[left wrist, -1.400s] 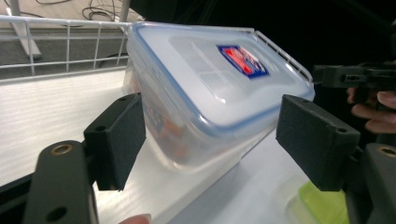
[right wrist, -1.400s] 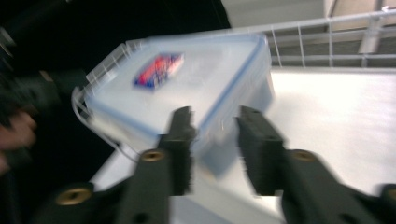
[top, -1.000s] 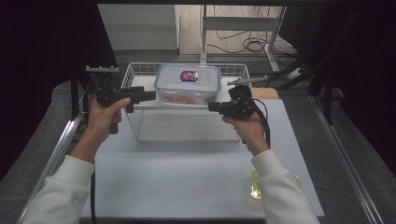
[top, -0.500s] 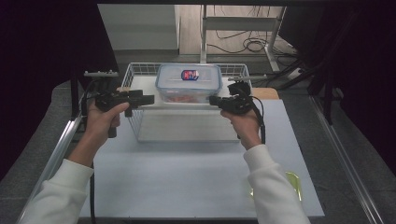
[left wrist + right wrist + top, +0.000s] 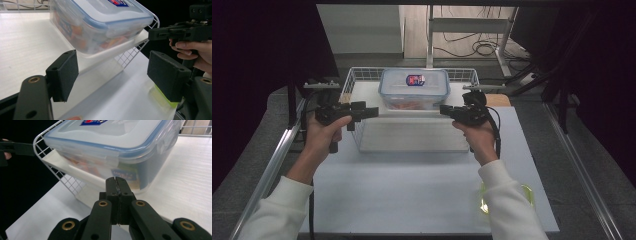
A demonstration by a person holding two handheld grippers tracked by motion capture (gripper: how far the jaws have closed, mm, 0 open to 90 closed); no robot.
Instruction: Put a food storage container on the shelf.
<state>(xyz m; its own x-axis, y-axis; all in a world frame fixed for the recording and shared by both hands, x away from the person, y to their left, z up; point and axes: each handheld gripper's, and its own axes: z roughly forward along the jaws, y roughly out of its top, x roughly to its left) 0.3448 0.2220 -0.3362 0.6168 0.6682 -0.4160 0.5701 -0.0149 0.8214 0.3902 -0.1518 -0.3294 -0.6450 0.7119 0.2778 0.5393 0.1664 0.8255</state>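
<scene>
Two grippers flank the container [image 5: 414,89]: left fingers [image 5: 62,75] apart and seemingly empty, right fingers [image 5: 116,185] together.

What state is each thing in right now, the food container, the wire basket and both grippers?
food container: lid on, food inside, sitting upright in the basket.
wire basket: upright on the table, holding the container.
left gripper: jaws open, nothing between them.
right gripper: jaws shut, empty, pointed at the container.

Wire basket [image 5: 354,80] walls fence container [image 5: 414,89]; top open, table front [image 5: 412,190] free
</scene>
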